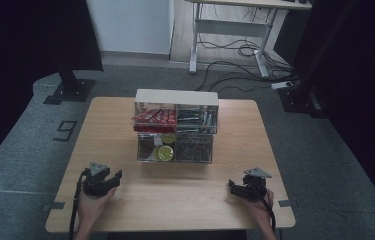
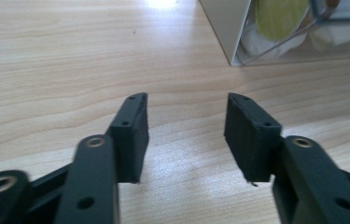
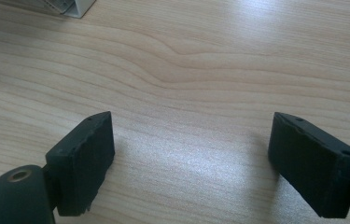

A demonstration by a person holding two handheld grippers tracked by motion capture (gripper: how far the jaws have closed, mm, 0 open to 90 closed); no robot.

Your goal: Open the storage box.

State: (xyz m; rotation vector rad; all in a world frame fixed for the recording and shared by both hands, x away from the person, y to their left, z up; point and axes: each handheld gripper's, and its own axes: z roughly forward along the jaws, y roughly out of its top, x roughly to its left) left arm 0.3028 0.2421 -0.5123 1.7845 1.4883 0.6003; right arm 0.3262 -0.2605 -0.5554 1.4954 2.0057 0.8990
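Both hand-held grippers, left (image 1: 106, 181) and right (image 1: 238, 189), gape empty before the clear two-tier organizer (image 1: 176, 126) (red packets, yellow rolls).

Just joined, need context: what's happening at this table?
A person rests a gripper in each hand on the near part of the wooden table. The left gripper and right gripper both have open jaws with nothing between them. Ahead, untouched, stands a clear two-tier drawer organizer holding red packets above and yellow-green round things below.
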